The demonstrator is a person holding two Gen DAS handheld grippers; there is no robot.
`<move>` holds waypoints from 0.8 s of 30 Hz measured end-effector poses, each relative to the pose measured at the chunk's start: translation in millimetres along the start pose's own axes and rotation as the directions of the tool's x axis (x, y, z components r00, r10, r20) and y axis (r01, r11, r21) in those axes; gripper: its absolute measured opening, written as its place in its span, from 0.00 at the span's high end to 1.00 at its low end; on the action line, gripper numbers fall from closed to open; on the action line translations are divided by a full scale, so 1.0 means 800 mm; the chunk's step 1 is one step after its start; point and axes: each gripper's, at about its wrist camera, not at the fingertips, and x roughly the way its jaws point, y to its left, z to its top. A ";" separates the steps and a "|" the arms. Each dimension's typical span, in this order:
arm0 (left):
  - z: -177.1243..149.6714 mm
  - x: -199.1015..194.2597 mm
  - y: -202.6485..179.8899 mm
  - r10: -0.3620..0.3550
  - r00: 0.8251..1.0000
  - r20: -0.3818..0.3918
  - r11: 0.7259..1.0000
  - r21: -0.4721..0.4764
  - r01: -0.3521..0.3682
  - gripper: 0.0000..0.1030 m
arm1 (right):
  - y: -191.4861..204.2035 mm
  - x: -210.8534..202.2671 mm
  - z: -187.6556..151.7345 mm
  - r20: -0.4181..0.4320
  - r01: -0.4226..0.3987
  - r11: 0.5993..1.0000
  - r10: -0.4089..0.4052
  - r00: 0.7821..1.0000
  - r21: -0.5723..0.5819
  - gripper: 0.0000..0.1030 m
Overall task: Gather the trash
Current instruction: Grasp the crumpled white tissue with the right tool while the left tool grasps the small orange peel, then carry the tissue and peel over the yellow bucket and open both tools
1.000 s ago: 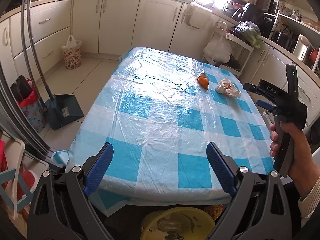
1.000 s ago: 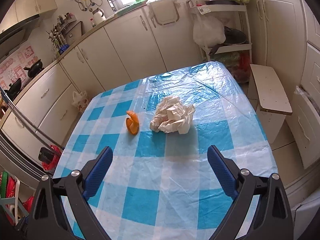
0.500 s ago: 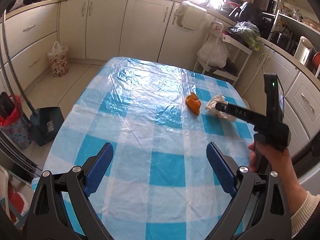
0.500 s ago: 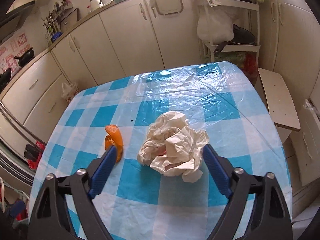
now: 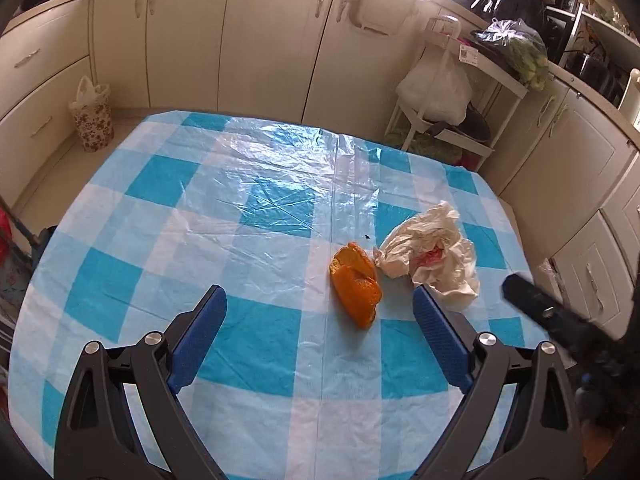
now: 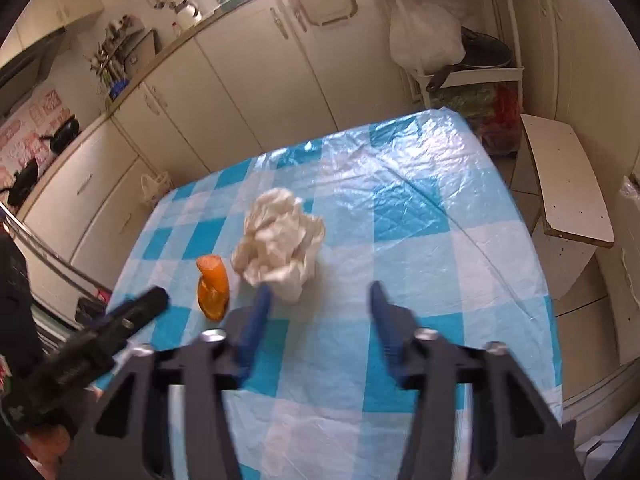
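Note:
An orange peel (image 5: 356, 284) and a crumpled white paper wad (image 5: 432, 252) lie side by side on the blue-and-white checked tablecloth (image 5: 200, 240). My left gripper (image 5: 320, 300) is open just short of the peel, which sits ahead of the gap, nearer the right finger. My right gripper (image 6: 320, 292) has its jaws closing with nothing between them. The wad (image 6: 280, 240) lies just beyond its left fingertip, and the peel (image 6: 212, 292) is further left. Each gripper shows at the edge of the other's view.
A white bench (image 6: 568, 200) stands off the table's right side. A shelf rack with a white bag (image 6: 428, 40) stands behind it. Cream cabinets (image 5: 260, 40) line the far wall, with a floral bag (image 5: 92, 120) on the floor.
My left gripper came forward over the table, from its near edge up to the peel. My right gripper's jaws narrowed, and the wad now sits left of the gap instead of between the fingers.

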 end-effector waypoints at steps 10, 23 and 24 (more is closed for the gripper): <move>0.001 0.028 -0.016 -0.019 1.000 -0.018 0.996 0.090 0.021 0.80 | 0.019 0.041 0.037 0.028 -0.043 0.999 0.042 0.999 0.029 0.30; -0.067 -0.064 0.093 -0.077 0.997 -0.026 0.996 0.039 0.078 0.92 | 0.066 0.112 0.034 -0.062 -0.038 0.992 0.030 0.998 -0.123 0.60; -0.072 -0.069 0.098 -0.080 0.996 -0.029 0.996 0.033 0.081 0.95 | 0.069 0.110 0.031 -0.072 -0.050 0.990 0.040 0.997 -0.136 0.61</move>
